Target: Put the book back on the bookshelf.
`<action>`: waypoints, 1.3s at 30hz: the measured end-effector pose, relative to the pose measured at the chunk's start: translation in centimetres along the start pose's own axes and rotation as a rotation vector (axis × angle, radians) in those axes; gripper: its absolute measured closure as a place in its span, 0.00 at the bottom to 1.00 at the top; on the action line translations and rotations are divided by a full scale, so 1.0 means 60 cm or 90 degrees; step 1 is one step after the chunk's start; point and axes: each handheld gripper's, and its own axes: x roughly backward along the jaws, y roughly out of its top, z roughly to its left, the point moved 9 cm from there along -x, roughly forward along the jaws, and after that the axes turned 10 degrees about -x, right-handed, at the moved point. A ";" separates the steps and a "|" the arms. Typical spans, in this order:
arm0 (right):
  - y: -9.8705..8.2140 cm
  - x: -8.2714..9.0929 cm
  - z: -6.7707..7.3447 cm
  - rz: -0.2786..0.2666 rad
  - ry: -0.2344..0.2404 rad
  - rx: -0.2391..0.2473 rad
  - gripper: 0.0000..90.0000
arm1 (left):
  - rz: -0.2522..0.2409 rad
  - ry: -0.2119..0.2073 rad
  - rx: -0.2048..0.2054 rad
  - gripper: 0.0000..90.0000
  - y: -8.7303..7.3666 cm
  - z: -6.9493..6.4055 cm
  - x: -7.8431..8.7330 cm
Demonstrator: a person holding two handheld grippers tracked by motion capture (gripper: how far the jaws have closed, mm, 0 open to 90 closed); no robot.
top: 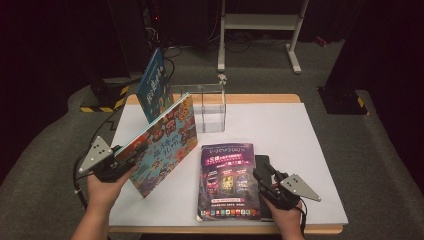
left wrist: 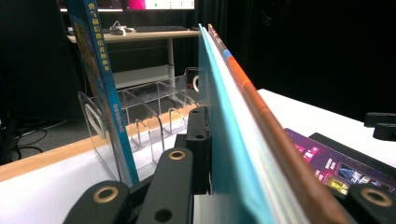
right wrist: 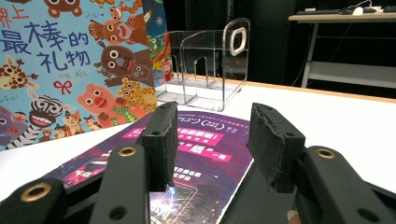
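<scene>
Gripping the animal picture book (top: 162, 145) in the closed left gripper (top: 121, 162), standing on edge at near left, long axis running toward the far clear rack (top: 207, 107). Leaning in that rack, a second book (top: 154, 85). Lying flat beside, one purple magazine (top: 229, 182); hovering open over it, right gripper (top: 262, 176).

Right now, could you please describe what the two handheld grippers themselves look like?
Both are black. The left claw and right claw each carry a grey three-cornered plate on top, dotted with small holes. Dark cables trail from them. Up close, the right claw has blocky black pads and brass-coloured rivets at the jaw joints; the left claw has the same rivets.
</scene>
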 end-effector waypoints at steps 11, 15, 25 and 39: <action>0.001 0.001 -0.001 -0.002 0.001 -0.009 0.58 | 0.027 0.012 -0.021 0.90 0.019 -0.014 -0.035; 0.003 0.002 0.001 -0.005 0.003 -0.008 0.58 | 0.051 0.012 -0.039 0.90 0.038 -0.029 -0.070; 0.006 0.003 0.002 -0.009 0.012 -0.006 0.58 | 0.048 0.049 -0.005 0.90 0.074 -0.004 -0.071; 0.010 0.005 0.003 -0.015 0.014 -0.009 0.58 | 0.001 0.138 0.001 0.90 0.093 0.042 -0.041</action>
